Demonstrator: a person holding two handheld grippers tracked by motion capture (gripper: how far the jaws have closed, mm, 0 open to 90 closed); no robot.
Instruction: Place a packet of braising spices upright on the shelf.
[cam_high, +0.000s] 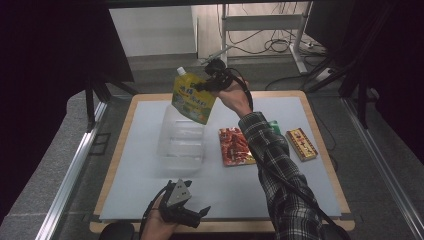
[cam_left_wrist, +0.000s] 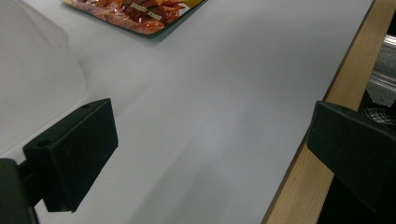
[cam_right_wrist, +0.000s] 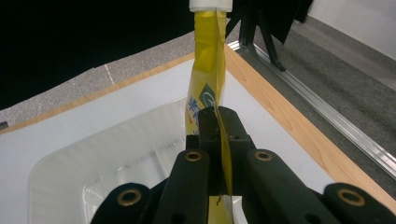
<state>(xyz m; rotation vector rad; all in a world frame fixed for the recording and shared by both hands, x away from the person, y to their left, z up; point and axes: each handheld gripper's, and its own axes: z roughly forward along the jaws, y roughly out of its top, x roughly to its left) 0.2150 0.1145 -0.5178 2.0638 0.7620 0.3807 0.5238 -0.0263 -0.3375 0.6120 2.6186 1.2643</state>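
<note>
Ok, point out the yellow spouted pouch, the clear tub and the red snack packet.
yellow spouted pouch (cam_high: 192, 97), high view, printed front.
clear tub (cam_high: 181, 161), high view, near rim.
red snack packet (cam_high: 235, 146), high view, middle of its face.

From where I sit, the tub (cam_high: 181, 142) stands left of the counter's (cam_high: 150, 200) middle with the pouch (cam_high: 193, 97) above its far end, the snack packet (cam_high: 235, 146) just right of it, and the box (cam_high: 301, 144) near the right edge.
</note>
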